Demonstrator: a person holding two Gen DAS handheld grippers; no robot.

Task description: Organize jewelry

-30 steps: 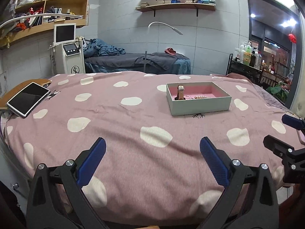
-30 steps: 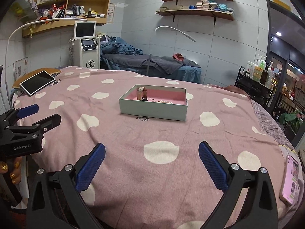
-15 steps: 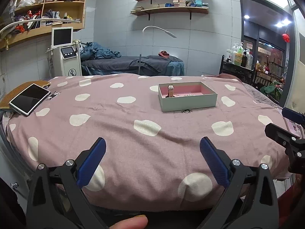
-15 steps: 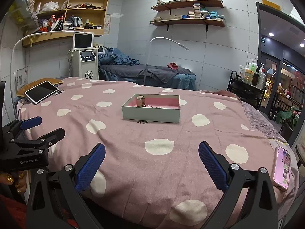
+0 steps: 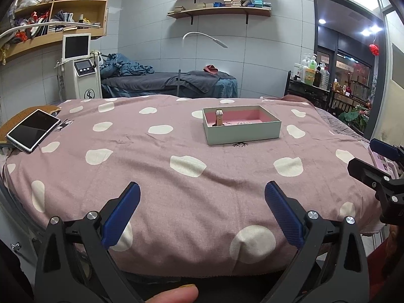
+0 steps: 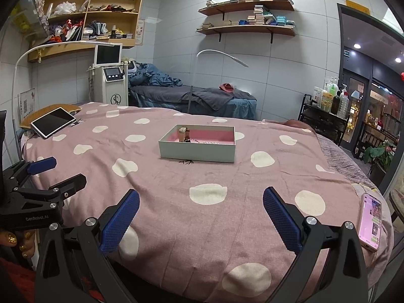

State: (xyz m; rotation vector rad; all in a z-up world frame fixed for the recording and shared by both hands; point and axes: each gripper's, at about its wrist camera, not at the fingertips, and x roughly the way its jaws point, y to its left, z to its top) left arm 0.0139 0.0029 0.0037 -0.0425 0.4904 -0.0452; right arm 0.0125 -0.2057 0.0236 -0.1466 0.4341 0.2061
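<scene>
The left gripper (image 5: 200,210) hangs over the near edge of the bed (image 5: 176,181), its blue fingers (image 5: 121,213) spread wide with nothing between them. The right gripper (image 6: 200,213) is the same, wide apart and empty, above the pink dotted cover. The jewelry box (image 6: 198,150), pale green outside and pink inside, stands far from both grippers near the middle of the bed. In its left part a watch (image 5: 219,118) stands upright, and a thin bracelet (image 5: 243,123) lies beside it on the pink floor. A tablet (image 5: 32,129) lies at the far left edge, and a phone (image 6: 370,221) lies at the right edge.
</scene>
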